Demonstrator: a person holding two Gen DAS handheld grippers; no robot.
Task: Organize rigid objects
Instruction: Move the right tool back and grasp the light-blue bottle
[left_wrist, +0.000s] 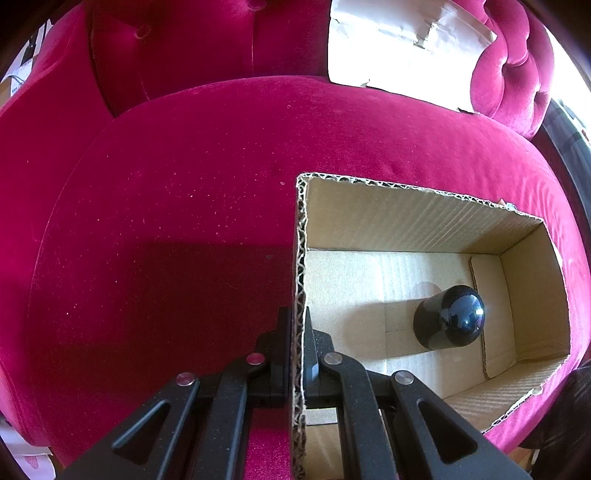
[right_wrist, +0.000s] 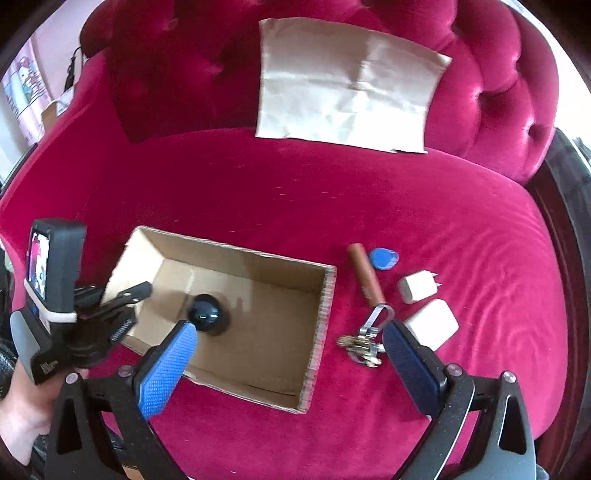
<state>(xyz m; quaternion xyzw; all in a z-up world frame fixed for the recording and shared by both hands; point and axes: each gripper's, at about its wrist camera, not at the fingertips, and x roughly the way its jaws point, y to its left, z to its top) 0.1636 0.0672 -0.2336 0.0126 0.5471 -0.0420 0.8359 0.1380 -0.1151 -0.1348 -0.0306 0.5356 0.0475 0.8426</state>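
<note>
left gripper (left_wrist: 298, 354) clamped on the box (left_wrist: 300, 258) wall, one finger inside, one outside. black knob (left_wrist: 448, 317) lies in box w/ nothing else. right gripper (right_wrist: 288, 354) wide open, holding nothing — hovers over box's right wall. keys (right_wrist: 364, 341), brown stick (right_wrist: 365, 275), blue pick (right_wrist: 384, 258), 2 white chargers (right_wrist: 419, 286) on sofa (right_wrist: 406, 206) seat right of box.

My left gripper (left_wrist: 300, 343) clamps the left wall of the cardboard box (right_wrist: 325, 295) on the sofa seat (right_wrist: 369, 199), the dome-topped object (right_wrist: 207, 314) inside, with the keys (right_wrist: 360, 347), stick (right_wrist: 365, 275) and two chargers (right_wrist: 430, 323) to its right.
</note>
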